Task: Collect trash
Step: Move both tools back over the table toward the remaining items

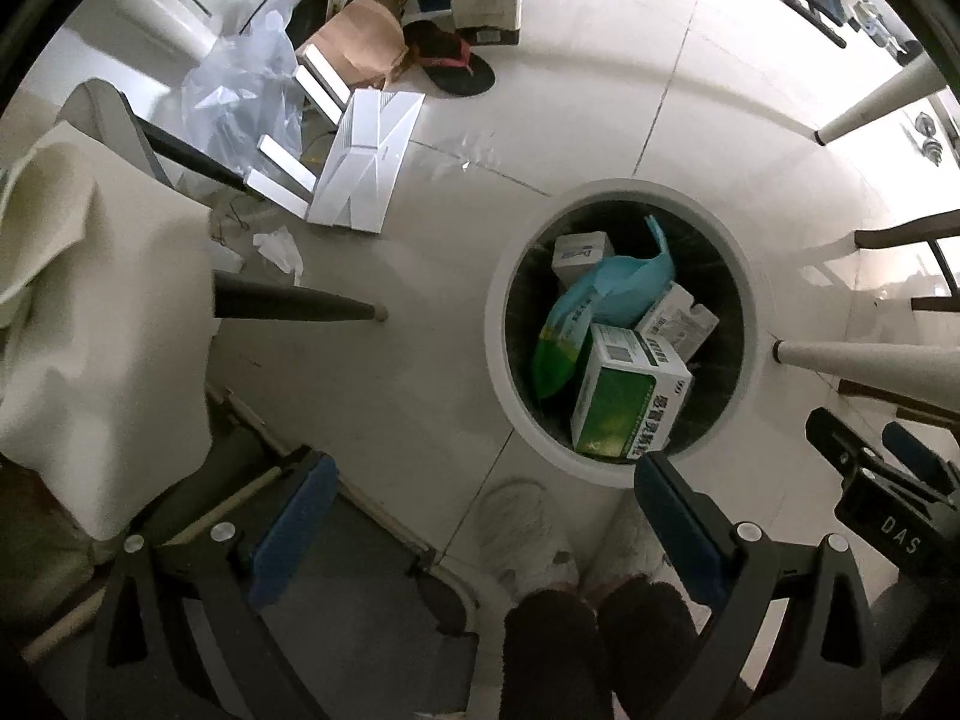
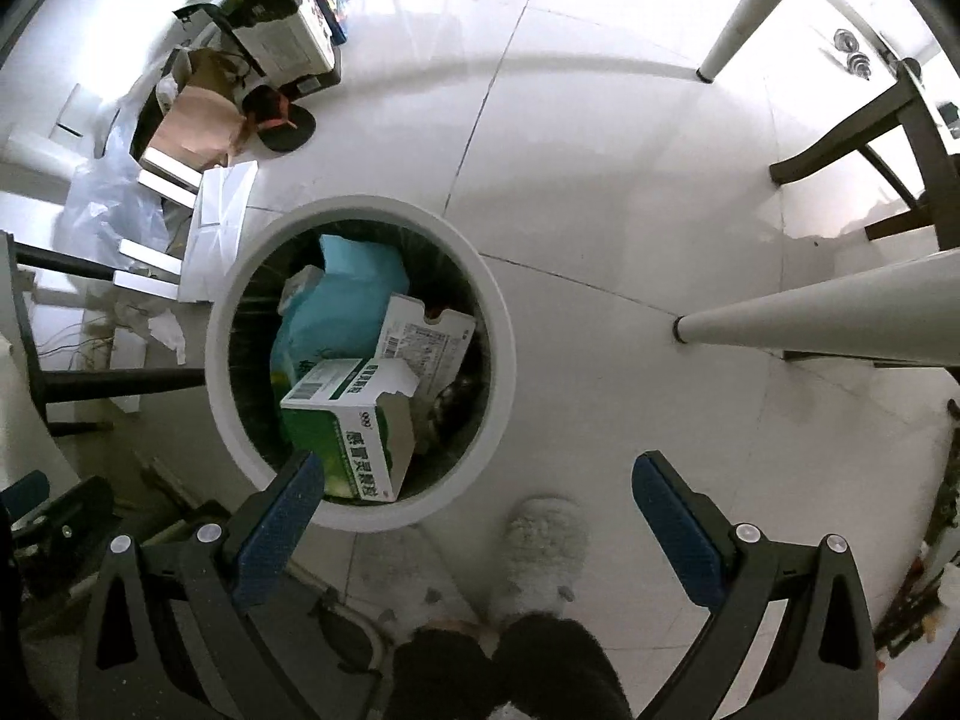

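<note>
plainly both the left gripper (image 1: 480, 474) and right gripper (image 2: 477, 474) gape wide, empty.

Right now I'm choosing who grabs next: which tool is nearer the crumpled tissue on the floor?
Left. The left tool hovers nearer the crumpled tissue; the right tool hangs beyond the bin, farther away.
</note>
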Tool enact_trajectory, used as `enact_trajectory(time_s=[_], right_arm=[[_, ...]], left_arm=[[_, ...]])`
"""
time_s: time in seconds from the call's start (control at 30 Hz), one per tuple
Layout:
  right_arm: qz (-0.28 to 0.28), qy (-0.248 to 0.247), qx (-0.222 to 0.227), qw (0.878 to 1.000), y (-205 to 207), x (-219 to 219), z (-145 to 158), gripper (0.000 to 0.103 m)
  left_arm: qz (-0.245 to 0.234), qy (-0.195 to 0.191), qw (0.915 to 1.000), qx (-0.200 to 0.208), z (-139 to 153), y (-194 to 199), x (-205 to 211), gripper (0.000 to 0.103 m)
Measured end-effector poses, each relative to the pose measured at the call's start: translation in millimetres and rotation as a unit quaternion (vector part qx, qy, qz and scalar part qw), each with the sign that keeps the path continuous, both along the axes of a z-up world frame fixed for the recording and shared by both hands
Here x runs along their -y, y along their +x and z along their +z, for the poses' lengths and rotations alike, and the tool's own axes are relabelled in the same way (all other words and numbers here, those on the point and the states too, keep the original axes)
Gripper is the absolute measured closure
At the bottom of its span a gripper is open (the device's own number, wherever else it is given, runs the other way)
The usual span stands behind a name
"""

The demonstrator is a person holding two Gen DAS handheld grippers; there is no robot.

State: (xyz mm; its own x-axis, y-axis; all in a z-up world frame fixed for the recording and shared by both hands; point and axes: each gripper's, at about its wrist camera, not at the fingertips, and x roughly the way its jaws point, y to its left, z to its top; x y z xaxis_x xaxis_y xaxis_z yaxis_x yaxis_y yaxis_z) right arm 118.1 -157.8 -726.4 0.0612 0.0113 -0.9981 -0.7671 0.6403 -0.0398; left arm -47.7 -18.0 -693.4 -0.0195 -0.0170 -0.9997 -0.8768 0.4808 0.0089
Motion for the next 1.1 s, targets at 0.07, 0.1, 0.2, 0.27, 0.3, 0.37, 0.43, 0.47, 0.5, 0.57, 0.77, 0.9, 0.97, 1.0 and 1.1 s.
enact_trajectory(time_s=[0.07,0.1,0.2,0.27,0.3,0.37,0.43,0.47,0.5,0.57,0.77,0.9,0.97,1.0,1.1], right_arm=[[0.004,0.002,-0.001,1.000,-2.7,1.3,11.6,0.000],[0.007,0.002,0.001,1.000,-3.9,2.1,20.2,0.000],[0.014,0.003,0.001,1.000,-7.3,5.9,40.0,0.000],[0.017,0.003,0.000,1.000,-9.7,9.2,56.3,0.000],[0.017,0.002,-0.001,1.000,-10.7,10.9,62.6,0.000],[0.018,0.001,-0.001,1.000,-12.7,15.7,82.1,0.000],[0.020,0.000,-0.002,1.000,-15.1,20.3,102.5,0.000],[0.020,0.001,-0.003,1.000,-17.0,22.5,114.3,0.000],[0.021,0.001,-0.003,1.000,-19.7,24.3,122.9,0.000],[0.025,0.004,-0.002,1.000,-25.4,28.3,152.1,0.000],[0.030,0.017,-0.002,0.999,-39.7,36.0,237.0,0.000],[0.032,0.028,-0.005,0.999,-46.7,38.1,294.6,0.000],[0.032,0.034,-0.007,0.999,-49.2,38.4,322.3,0.000],[0.032,0.036,-0.008,0.999,-49.7,38.7,333.0,0.000],[0.017,0.051,-0.017,0.998,-47.2,38.1,373.8,0.000]], left_arm=[[-0.006,0.003,1.0000,0.001,11.8,-0.9,3.3,0.001],[-0.007,0.004,1.0000,0.001,16.1,-0.9,4.9,0.001],[-0.010,0.003,0.9999,0.004,33.9,-3.3,10.0,0.001],[-0.009,0.003,0.9999,0.006,48.1,-5.6,13.4,0.001],[-0.008,0.002,0.9999,0.008,54.7,-6.4,15.1,0.001],[-0.008,0.003,0.9999,0.009,72.0,-8.6,18.5,0.001],[-0.011,0.004,0.9999,0.010,89.4,-10.2,21.4,0.001],[-0.011,0.005,0.9999,0.010,99.1,-11.4,22.8,0.001],[-0.013,0.006,0.9998,0.012,111.6,-12.8,24.8,0.001],[-0.016,0.010,0.9998,0.012,133.6,-15.1,28.5,0.001],[-0.017,0.026,0.9993,0.018,206.9,-25.8,38.2,0.001],[-0.009,0.038,0.9990,0.023,256.2,-37.4,40.3,0.001],[-0.007,0.044,0.9987,0.027,277.6,-40.7,41.2,0.001],[-0.007,0.049,0.9984,0.029,291.0,-41.9,41.0,0.001],[-0.010,0.067,0.9974,0.022,320.0,-42.0,38.3,0.001]])
